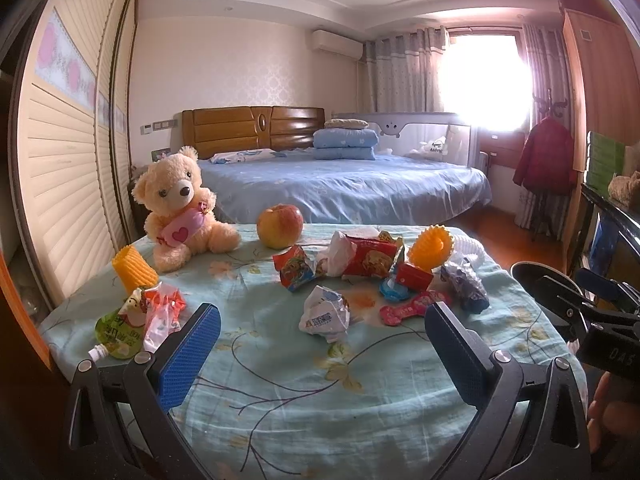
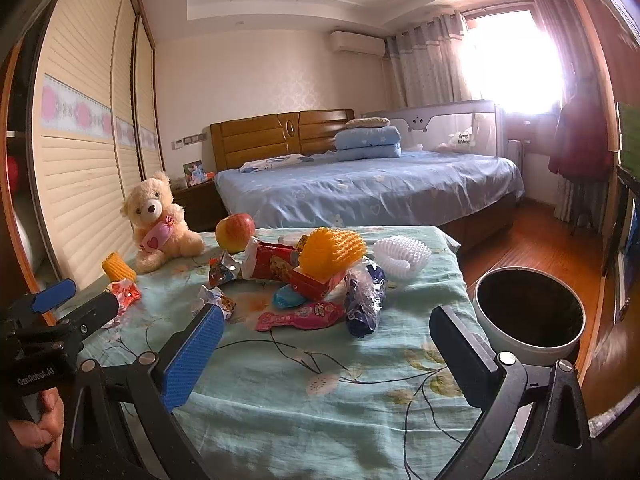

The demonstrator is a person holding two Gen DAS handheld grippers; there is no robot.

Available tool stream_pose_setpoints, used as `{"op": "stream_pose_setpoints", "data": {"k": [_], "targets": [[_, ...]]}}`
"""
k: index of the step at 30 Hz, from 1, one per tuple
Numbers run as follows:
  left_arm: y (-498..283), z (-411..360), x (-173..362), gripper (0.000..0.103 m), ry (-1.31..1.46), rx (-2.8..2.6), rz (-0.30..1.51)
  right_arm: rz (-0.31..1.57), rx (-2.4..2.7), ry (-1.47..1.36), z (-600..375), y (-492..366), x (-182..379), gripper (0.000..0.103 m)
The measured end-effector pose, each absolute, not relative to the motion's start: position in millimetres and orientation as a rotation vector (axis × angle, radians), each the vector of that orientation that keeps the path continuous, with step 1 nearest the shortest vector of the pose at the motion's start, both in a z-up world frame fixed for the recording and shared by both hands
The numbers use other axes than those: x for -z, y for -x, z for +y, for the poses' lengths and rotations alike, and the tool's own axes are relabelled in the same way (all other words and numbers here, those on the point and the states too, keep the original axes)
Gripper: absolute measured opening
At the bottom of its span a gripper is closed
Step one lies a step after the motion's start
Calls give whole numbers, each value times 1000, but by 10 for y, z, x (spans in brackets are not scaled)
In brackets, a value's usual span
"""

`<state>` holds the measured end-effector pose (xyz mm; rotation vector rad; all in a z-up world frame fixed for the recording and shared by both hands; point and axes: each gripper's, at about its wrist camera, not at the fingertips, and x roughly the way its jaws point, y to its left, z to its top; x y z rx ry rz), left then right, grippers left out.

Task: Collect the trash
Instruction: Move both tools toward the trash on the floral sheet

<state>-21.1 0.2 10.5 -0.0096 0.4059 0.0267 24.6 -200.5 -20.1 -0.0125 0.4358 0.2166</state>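
Observation:
Snack wrappers lie on a table with a light green floral cloth. A crumpled white wrapper lies just ahead of my open, empty left gripper. A green juice pouch and a red-white wrapper lie at the left. A red biscuit pack, a pink wrapper and a blue-silver wrapper lie ahead of my open, empty right gripper. A white bin with a dark inside stands right of the table.
A teddy bear, an apple, orange foam fruit nets and a white foam net also sit on the cloth. A bed stands beyond. A wardrobe is at the left.

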Motion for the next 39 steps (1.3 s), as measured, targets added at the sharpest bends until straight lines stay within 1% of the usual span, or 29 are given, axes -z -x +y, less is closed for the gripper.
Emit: {"op": "stream_pose_setpoints", "data": {"k": [39], "targets": [[98,10,12,102,15,-33,430,475,-217,16,-1980,-314,293,103]]}}
